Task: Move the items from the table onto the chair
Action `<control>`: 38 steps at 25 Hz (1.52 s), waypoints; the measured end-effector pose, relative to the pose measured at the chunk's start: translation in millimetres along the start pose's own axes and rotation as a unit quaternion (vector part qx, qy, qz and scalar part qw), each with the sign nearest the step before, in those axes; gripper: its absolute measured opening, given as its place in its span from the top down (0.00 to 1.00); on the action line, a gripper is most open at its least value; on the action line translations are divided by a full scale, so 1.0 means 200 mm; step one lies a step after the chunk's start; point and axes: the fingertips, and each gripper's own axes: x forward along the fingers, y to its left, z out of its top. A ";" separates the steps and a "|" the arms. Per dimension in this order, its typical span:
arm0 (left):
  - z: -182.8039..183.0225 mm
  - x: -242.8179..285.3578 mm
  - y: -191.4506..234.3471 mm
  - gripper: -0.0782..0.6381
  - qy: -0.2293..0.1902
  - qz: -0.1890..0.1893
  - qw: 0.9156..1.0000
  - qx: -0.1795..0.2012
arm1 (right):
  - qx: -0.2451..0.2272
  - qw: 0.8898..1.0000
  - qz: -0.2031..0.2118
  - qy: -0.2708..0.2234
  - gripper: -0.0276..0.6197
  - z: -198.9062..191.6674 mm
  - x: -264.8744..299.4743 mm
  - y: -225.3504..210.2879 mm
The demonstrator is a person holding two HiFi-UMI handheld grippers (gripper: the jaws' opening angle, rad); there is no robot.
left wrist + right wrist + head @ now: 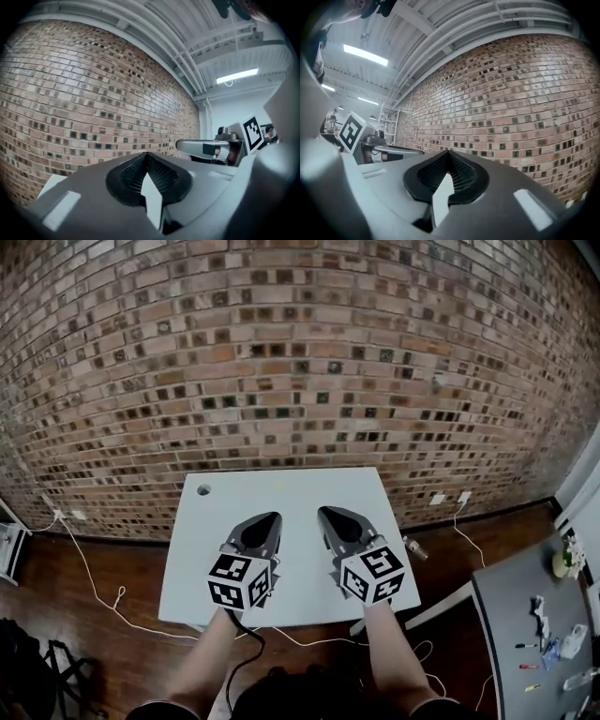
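Note:
A white table (pixel 281 596) stands against the brick wall in the head view, and only a round cable hole (pixel 203 489) shows on its top. Both grippers hover over its near half, side by side and pointing at the wall. My left gripper (pixel 272 517) has its jaws pressed together with nothing between them, as its own view (pixel 147 154) confirms. My right gripper (pixel 326 513) is likewise shut and empty (pixel 449 152). Each gripper view catches the other gripper at its side: the right one (pixel 206 147), the left one (pixel 389 150). I cannot make out a chair.
A grey table (pixel 525 615) at the lower right carries markers, a small bottle and several other bits. White cables (pixel 94 587) trail over the wooden floor. A small bottle (pixel 415 547) lies by the white table's right side. A dark bag (pixel 28 662) sits lower left.

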 end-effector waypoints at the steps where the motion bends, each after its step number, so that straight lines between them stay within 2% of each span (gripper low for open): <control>1: -0.01 -0.01 0.02 0.87 0.002 0.008 1.000 -0.003 | 0.000 1.000 0.010 -0.002 0.95 0.01 0.02 0.02; 10: -0.02 -0.07 0.05 0.87 0.003 0.038 0.999 -0.005 | 0.001 0.999 0.046 0.011 0.96 -0.04 0.07 0.05; 21: -0.06 -0.06 0.00 0.87 0.012 0.030 0.999 -0.007 | -0.007 0.999 0.051 0.015 0.96 -0.06 0.03 0.06; 38: -0.03 -0.09 0.02 0.87 0.002 0.029 1.000 -0.011 | -0.002 0.998 0.054 0.014 0.96 -0.06 0.04 0.09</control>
